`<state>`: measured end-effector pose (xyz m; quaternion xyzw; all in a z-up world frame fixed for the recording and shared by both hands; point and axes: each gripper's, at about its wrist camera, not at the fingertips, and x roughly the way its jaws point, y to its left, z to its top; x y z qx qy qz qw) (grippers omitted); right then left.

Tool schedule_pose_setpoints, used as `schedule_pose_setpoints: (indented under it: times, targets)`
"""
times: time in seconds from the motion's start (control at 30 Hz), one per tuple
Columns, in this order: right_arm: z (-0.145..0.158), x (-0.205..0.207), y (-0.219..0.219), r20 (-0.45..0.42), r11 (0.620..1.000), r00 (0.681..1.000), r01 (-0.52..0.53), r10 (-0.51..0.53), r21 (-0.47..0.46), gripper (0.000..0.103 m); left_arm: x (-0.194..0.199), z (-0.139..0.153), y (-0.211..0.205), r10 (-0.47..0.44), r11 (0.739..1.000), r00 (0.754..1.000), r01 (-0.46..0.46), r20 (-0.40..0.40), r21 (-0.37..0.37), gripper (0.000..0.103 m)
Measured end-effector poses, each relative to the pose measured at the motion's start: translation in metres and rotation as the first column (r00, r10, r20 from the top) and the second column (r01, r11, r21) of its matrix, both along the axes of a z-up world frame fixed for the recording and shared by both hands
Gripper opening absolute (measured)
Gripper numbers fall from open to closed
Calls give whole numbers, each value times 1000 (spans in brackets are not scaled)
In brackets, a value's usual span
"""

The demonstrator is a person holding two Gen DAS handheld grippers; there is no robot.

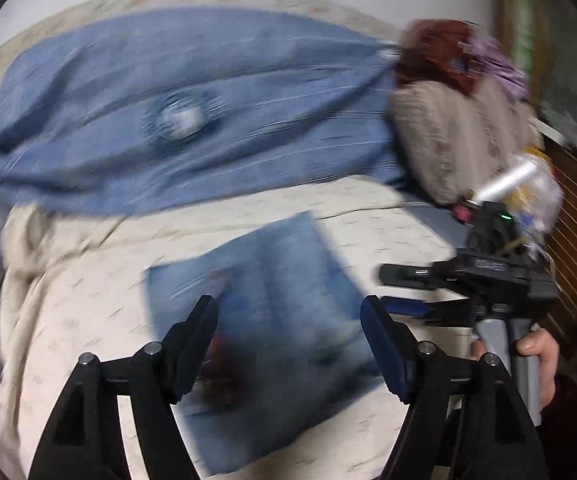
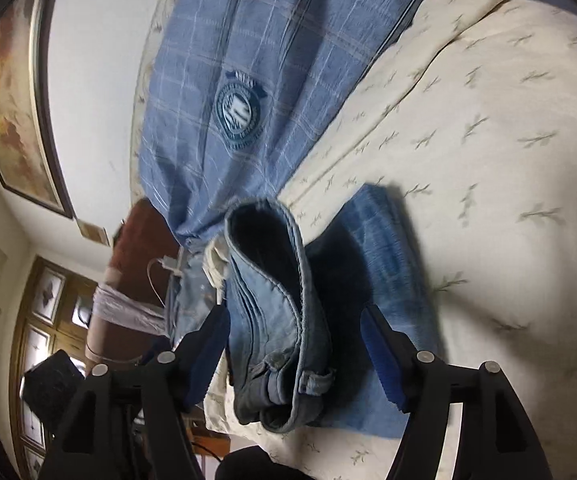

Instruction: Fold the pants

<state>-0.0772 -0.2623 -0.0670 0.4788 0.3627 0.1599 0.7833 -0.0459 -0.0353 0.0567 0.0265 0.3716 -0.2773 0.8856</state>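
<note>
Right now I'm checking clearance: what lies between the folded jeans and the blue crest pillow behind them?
In the left wrist view, only a strip of cream leaf-print bedspread separates the folded jeans from the blue crest pillow.

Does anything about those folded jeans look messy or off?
Yes. In the right wrist view the jeans aren't flat: the waistband stands up, gaping open between the open right gripper.
</note>
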Motion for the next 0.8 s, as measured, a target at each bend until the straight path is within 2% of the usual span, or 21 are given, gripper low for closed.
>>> schedule_pose_setpoints:
  times: [0.17,0.23,0.3,0.33,0.37,0.4,0.47,0.53,0.63,0.7,0.73,0.8]
  targets:
    - [-7,21,29,-12,998,999,-50,50,-29,71,22,-40,40,121,992,978,-124,-167,-8,74]
    - [-12,28,41,-27,997,998,-65,64,-44,71,24,-57,42,132,991,969,-129,-209,27,74]
    - [-15,34,58,-45,988,994,-100,95,-118,70,22,-72,38,114,993,963,-106,-244,44,74]
    - [-15,36,69,-56,975,992,-118,109,-187,55,21,-76,33,100,995,961,-92,-256,44,74]
    - [-15,37,73,-57,970,991,-129,119,-205,36,18,-79,26,77,997,960,-69,-267,38,74]
    - [-14,37,75,-55,970,992,-124,115,-210,35,16,-80,19,73,997,962,-64,-264,43,74]
    - [-2,31,72,-10,966,996,-90,90,-242,23,11,-78,6,62,997,971,-48,-229,66,74]
    - [10,22,63,48,968,997,-45,58,-248,21,8,-75,-4,42,997,976,-29,-215,66,74]
    - [16,12,45,70,969,998,19,-2,-245,19,10,-68,-20,10,999,977,-3,-213,33,74]
    - [13,9,30,42,973,998,51,-42,-225,19,7,-63,-36,-11,998,982,21,-186,51,74]
    - [7,7,19,4,973,997,78,-79,-216,19,6,-62,-44,-23,998,985,34,-173,62,74]
    - [-6,9,8,-81,972,993,68,-88,-226,19,2,-63,-61,-44,992,989,60,-139,115,75]
